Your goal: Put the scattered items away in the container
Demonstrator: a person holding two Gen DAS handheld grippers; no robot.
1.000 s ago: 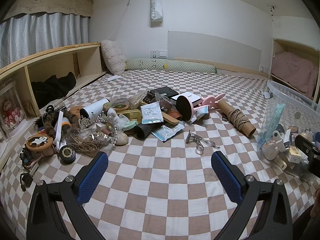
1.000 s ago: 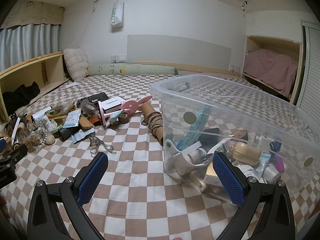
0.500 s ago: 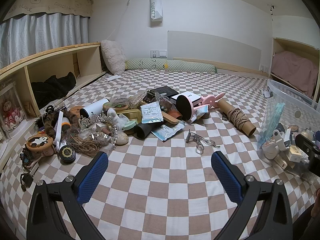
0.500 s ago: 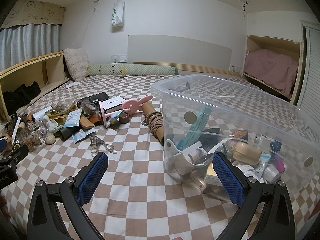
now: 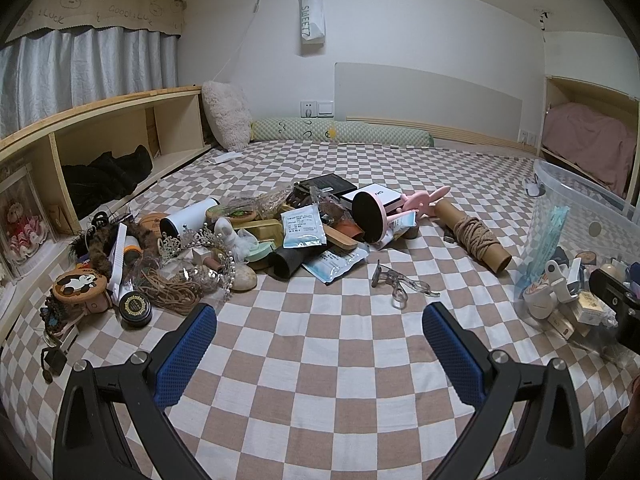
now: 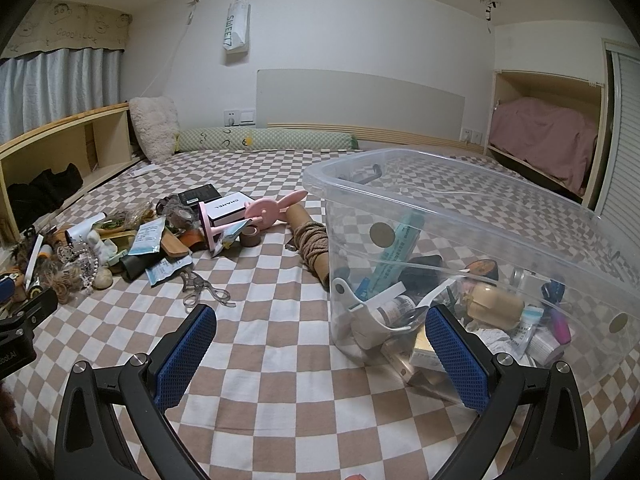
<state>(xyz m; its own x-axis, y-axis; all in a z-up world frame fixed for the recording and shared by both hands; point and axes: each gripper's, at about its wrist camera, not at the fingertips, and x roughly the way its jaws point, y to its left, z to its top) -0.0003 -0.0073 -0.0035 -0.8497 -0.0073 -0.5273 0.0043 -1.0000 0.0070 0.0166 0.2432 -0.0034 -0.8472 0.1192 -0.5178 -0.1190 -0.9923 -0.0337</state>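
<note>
Right now my left gripper (image 5: 319, 334) hangs low over the checked sheet (image 5: 320, 380), its blue pads (image 5: 186, 354) spread wide with nothing between them. My right gripper (image 6: 320, 336) is just as wide apart and just as empty, its right pad (image 6: 456, 360) in front of the near wall of the clear bin (image 6: 480, 216).

Just ahead of the left gripper lies a metal eyelash curler (image 5: 400, 282), alone on the sheet. Left of it I see a black round tin (image 5: 136, 306) and a tangle of brown cord (image 5: 172, 292), touching the edge of the main pile (image 5: 256, 232). That pile holds sachets, a white tube (image 5: 188, 220), a tiara and a pink mirror (image 5: 370, 216) standing on its edge. A cardboard tube wound with rope (image 5: 474, 236) lies between the pile and the bin.

The bin sits on the sheet to my right, already holding bottles, small boxes and a tall teal packet (image 6: 394, 252) leaning against its wall.

Further back, a green bolster (image 5: 340, 134) runs along the wall, with a fluffy pillow (image 5: 226, 116) beside it.
</note>
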